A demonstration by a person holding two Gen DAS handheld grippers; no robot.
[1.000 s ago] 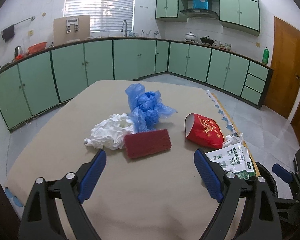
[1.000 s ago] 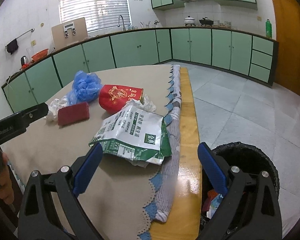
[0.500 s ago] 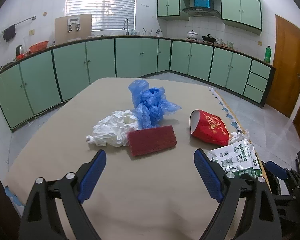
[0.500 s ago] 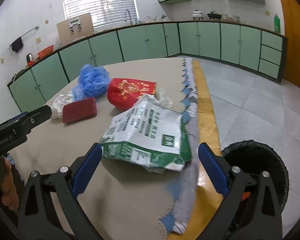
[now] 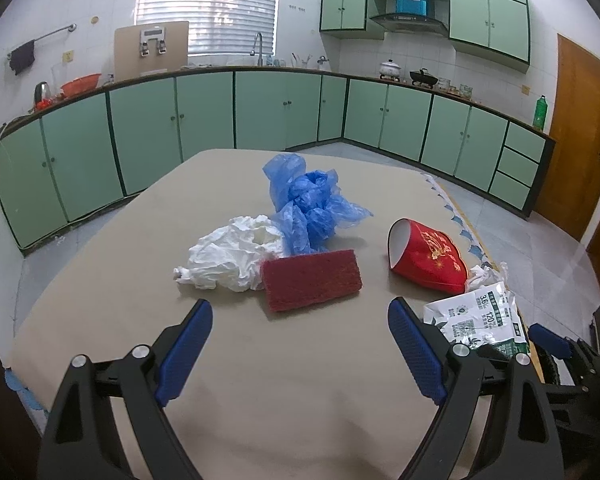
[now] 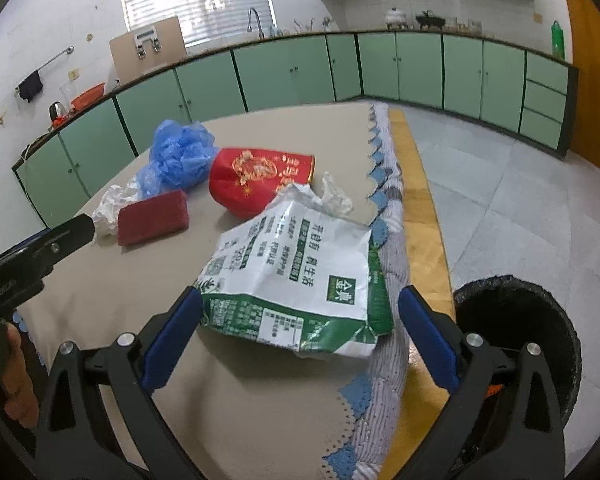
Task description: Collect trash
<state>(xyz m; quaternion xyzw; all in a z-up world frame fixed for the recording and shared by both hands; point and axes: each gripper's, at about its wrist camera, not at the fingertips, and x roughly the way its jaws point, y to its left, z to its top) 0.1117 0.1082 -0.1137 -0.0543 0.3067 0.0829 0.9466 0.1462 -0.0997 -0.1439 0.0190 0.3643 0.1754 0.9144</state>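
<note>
Right tool (image 6: 300,320) now closer in, spread wide around near edge of green-white bag (image 6: 296,276) at table (image 6: 228,400) edge beside black bin (image 6: 540,312); grab looks imminent. Left tool (image 5: 300,332) released, empty, hovering short of red sponge (image 5: 310,279)

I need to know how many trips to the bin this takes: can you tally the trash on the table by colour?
Blue: 1, crumpled blue plastic bag
White: 2, crumpled white plastic bag; small white wrapper
Red: 2, red scouring pad; red paper cup
Green and white: 1, empty package
Total: 6
</note>
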